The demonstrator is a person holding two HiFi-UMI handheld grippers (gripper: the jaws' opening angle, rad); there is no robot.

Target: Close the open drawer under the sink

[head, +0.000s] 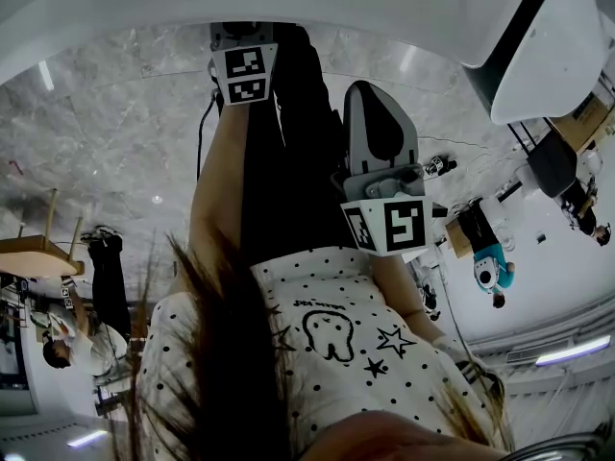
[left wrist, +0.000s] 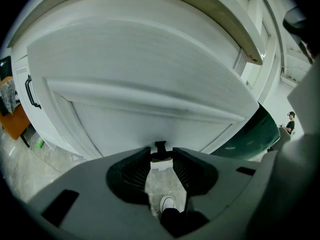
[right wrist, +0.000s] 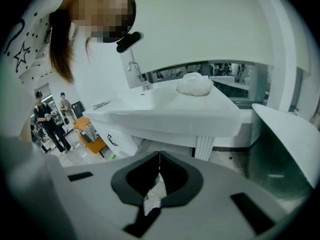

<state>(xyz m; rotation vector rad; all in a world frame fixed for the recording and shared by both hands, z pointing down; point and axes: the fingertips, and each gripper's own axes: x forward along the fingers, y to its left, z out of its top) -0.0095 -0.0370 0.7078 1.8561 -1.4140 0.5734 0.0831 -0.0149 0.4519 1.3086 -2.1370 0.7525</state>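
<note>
As drawer [left wrist: 150, 59] fills view, left tool [left wrist: 161, 153] seemingly grips handle [left wrist: 160, 145]

Looking down, I see my polka-dot shirt [head: 327, 353] with its tooth drawing. Beyond it is the grey marble floor [head: 115, 133], with a wooden table [head: 34, 255] at the left, a person in dark clothes [head: 108, 281] just beside it, and a person in a teal top [head: 490, 267] at the right. In the right gripper view a crumpled white lump [right wrist: 194, 84] sits right of a chrome tap [right wrist: 136, 74], and two people [right wrist: 47, 121] stand near an orange seat [right wrist: 90, 139]. The left gripper view shows my white shoe [left wrist: 168, 203] and a dark green rounded body [left wrist: 255, 134].
</note>
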